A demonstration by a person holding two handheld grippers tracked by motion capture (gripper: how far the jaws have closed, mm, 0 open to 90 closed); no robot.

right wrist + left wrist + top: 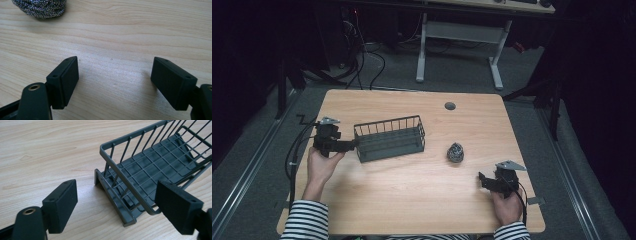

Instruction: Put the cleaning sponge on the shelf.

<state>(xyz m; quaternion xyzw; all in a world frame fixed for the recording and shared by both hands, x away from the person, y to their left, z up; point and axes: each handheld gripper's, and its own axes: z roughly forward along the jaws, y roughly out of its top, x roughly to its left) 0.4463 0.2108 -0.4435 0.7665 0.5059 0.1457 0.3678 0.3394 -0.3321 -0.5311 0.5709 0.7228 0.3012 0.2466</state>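
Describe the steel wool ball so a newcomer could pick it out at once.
Start at the wooden table and find the grey wire basket. Right of it, apart and alone on bare wood, lies the steel wool ball: small, rounded, a glittering silver tangle, unlike the matte dark basket.

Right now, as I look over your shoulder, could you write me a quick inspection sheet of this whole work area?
Surface: light wood-grain tabletop, with a grey round grommet near the far edge.
Job's things: dark grey wire basket, nothing in it; shiny steel-wool scouring ball on the table, right of the basket.
Clutter: nothing seen.
Grippers: left claw open, at the basket's end rim; right claw open over bare wood, short of the scouring ball.
Cables: black cable trails from the left claw; loose black cables on the floor.
Surroundings: white-legged desk beyond, dark room.
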